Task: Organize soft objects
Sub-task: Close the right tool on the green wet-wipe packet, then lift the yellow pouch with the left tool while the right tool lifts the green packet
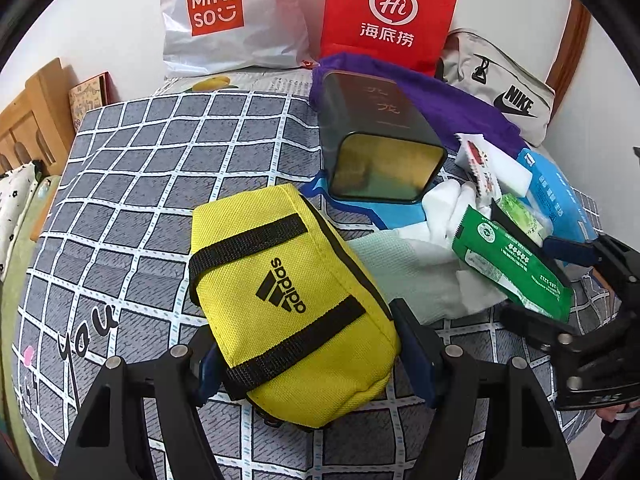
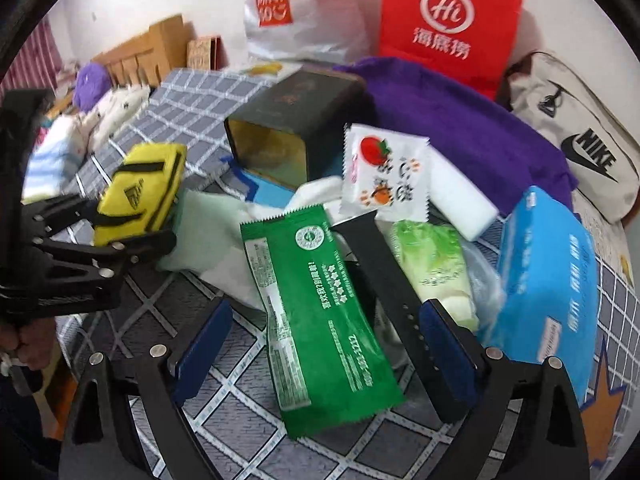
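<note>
My left gripper (image 1: 316,364) is shut on a yellow Adidas pouch (image 1: 292,300) on the checked bedsheet (image 1: 152,168); the pouch also shows in the right wrist view (image 2: 140,190). My right gripper (image 2: 328,348) is open, its fingers on either side of a green sachet (image 2: 320,320) and a black strap (image 2: 384,276). The right gripper (image 1: 560,288) shows at the right of the left wrist view, by the green sachet (image 1: 516,268). White cloth (image 1: 432,264) lies between the pouch and the sachet.
A dark open tin (image 1: 376,140) lies on its side on purple cloth (image 1: 452,108). Nearby are a tomato-print packet (image 2: 384,172), a white block (image 2: 460,200), a blue tissue pack (image 2: 548,276), a Nike bag (image 2: 576,140), a red bag (image 1: 388,12) and a Miniso bag (image 1: 224,16).
</note>
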